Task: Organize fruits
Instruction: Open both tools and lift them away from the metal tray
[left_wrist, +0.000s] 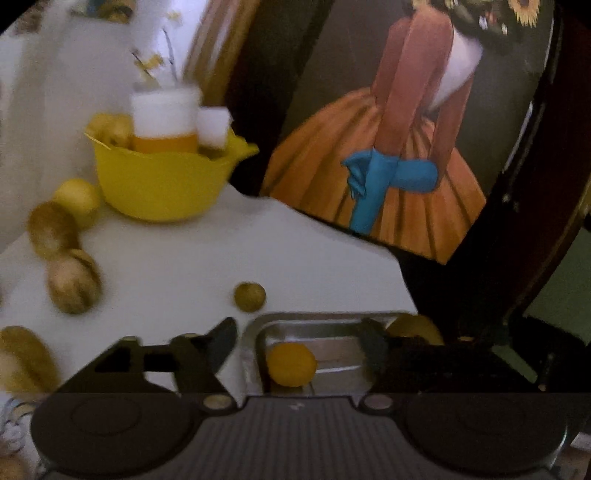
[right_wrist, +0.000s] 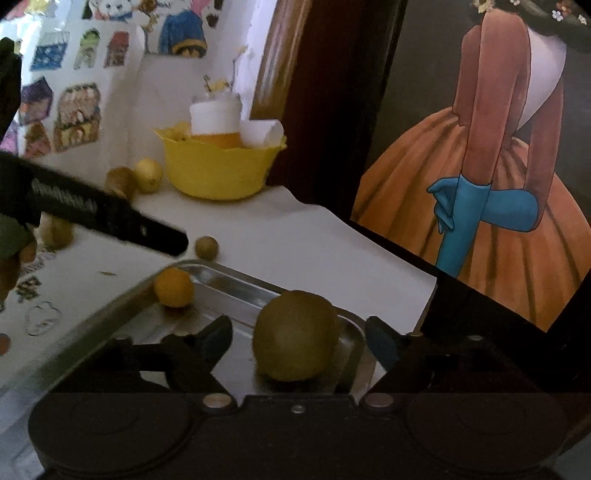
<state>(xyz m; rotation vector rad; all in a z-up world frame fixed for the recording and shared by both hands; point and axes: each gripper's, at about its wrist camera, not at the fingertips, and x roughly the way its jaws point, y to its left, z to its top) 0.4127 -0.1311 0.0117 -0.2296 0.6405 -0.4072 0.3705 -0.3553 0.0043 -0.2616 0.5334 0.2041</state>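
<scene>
1. Left wrist view: the left gripper (left_wrist: 301, 341) is released, its black jaws spread wide with nothing pressed between them. Beyond the jaws sits a shiny rectangular metal tray (left_wrist: 255, 334) on the white tabletop (left_wrist: 207, 258).
2. A small round orange fruit (left_wrist: 291, 363) lies inside the tray, at its near left corner, apart from both fingers.
3. A small greenish-brown round fruit (left_wrist: 250, 296) rests on the tabletop just beyond the tray's far left corner. Farther from the tray stands a yellow plastic bowl (left_wrist: 162, 184) holding fruit and a white-and-orange container (left_wrist: 164, 122), with several brown and yellow fruits lying near it.
4. Right wrist view: the right gripper (right_wrist: 299, 341) is also released, jaws wide apart. A large brownish-green kiwi-like fruit (right_wrist: 295, 336) sits in the tray's (right_wrist: 221, 273) right end, between the fingers but not touched by them.
5. The orange fruit (right_wrist: 173, 287) lies at the tray's far left side; the left gripper's black finger (right_wrist: 110, 218) reaches in above that end.
6. A large painting of an orange dress and blue gloves (right_wrist: 480, 206) leans behind the tray.
</scene>
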